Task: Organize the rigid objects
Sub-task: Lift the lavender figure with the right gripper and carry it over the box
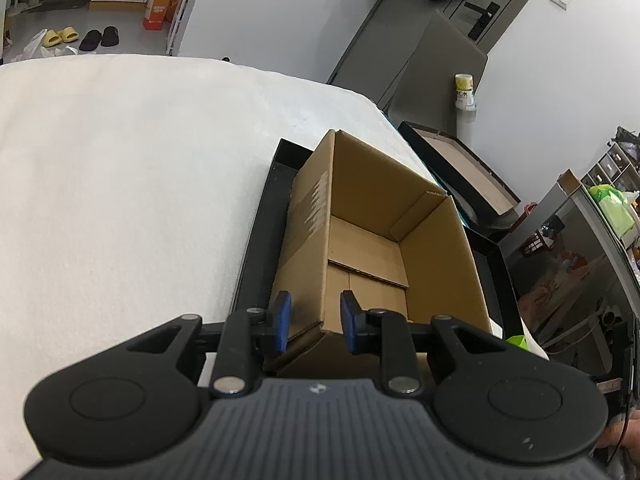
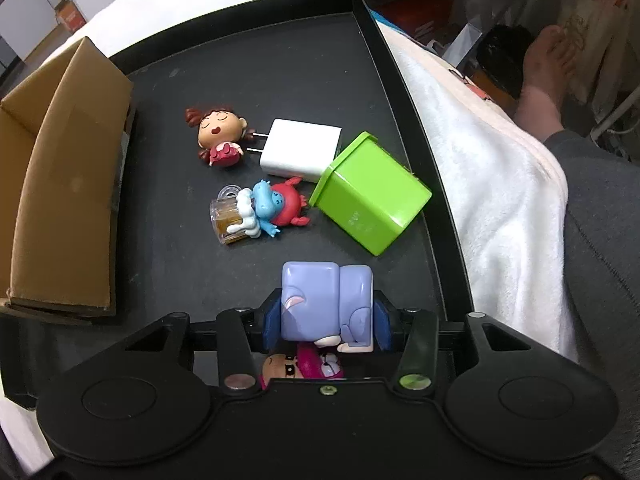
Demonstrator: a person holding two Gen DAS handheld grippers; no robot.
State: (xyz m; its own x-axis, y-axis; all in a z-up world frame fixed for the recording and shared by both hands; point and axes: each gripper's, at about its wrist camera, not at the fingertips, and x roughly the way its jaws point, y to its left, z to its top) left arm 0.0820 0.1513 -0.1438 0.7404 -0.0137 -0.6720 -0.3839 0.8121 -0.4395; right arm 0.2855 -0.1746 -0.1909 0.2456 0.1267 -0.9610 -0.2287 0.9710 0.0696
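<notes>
My right gripper [image 2: 327, 322] pinches the purple block figure [image 2: 326, 304] low over the black tray [image 2: 404, 92]; left gripper [image 1: 316, 322] clamps the cardboard box [image 1: 384, 240] wall (box sits in tray, empty).

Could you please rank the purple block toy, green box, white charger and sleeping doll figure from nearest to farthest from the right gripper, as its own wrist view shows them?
1. purple block toy, between the right gripper pads
2. green box, right
3. white charger, centre
4. sleeping doll figure, far left
</notes>
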